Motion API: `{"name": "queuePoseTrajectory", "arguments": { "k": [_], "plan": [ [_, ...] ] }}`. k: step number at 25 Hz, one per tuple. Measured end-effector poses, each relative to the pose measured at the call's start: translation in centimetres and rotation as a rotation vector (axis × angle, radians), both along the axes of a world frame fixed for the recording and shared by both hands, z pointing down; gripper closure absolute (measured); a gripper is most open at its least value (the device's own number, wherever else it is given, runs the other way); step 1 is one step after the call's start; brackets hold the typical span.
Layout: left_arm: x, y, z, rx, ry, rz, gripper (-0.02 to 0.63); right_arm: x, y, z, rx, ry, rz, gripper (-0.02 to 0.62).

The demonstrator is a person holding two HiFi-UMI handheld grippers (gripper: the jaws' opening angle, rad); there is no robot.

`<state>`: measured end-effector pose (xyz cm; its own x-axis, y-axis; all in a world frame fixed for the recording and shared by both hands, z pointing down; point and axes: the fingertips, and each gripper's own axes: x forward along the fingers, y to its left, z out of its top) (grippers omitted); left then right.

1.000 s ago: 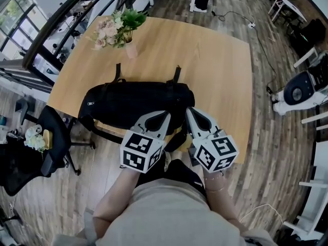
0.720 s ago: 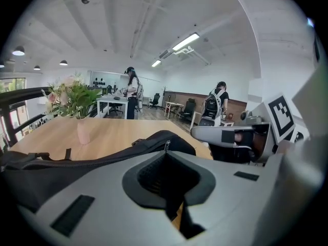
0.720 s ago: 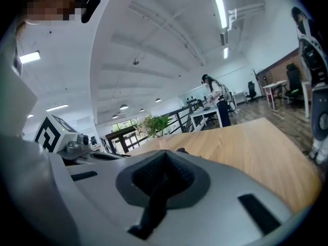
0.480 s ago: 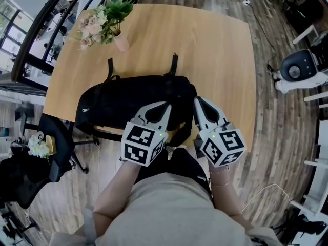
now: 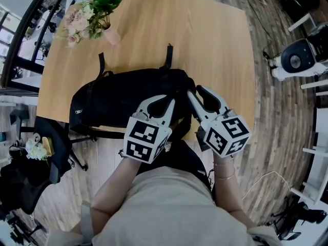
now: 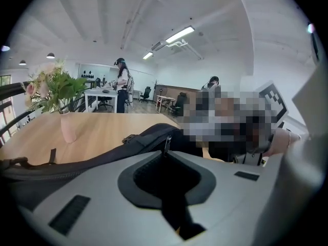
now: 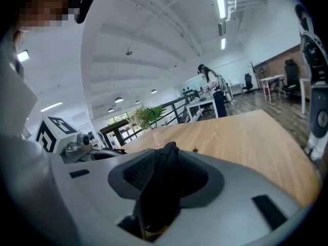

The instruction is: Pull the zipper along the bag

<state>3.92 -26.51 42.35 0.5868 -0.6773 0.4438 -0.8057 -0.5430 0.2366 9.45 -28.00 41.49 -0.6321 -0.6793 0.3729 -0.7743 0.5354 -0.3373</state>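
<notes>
A black bag lies lengthwise near the front edge of the wooden table. My left gripper rests on the bag's right part. In the left gripper view its jaws are shut on the metal zipper pull, which stands up at their tips. My right gripper is at the bag's right end. Its jaws are opening, with a fold of the bag's black fabric between them and still touching the pads.
A vase of flowers stands at the table's far left corner. A black office chair is left of the table, and a white machine sits on the floor at the right. People stand at desks far behind.
Both grippers have edged forward over the bag's right part. The right one now sits further toward the bag's right end. The bag lies where it was on the table.
</notes>
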Motion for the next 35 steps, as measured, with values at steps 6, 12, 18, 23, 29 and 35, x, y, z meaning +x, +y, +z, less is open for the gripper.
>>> {"name": "queuePoseTrajectory", "arguments": {
  "k": [6, 12, 18, 23, 29, 35],
  "plan": [
    [0.1, -0.2, 0.5, -0.005, 0.024, 0.011, 0.586, -0.7, 1.0, 1.9, -0.112, -0.035, -0.034, 0.399],
    [1.1, -0.3, 0.3, -0.014, 0.048, 0.064, 0.469, -1.0, 1.2, 1.8, -0.116, -0.041, -0.032, 0.485],
    [0.8, -0.6, 0.4, -0.014, 0.028, 0.050, 0.495, -0.9, 1.6, 1.7, -0.123, -0.048, -0.037, 0.491],
    [1.1, -1.2, 0.6, -0.014, 0.012, 0.078, 0.502, -0.9, 1.6, 1.9, -0.128, -0.065, -0.034, 0.498],
    [1.7, -1.3, 0.8, -0.022, 0.009, 0.140, 0.502, -1.1, 1.9, 1.6, -0.129, -0.073, -0.037, 0.500],
    [2.0, -1.4, 1.2, -0.024, 0.008, 0.167, 0.502, -1.1, 1.9, 1.8, -0.130, -0.077, -0.018, 0.503]
  ]
}}
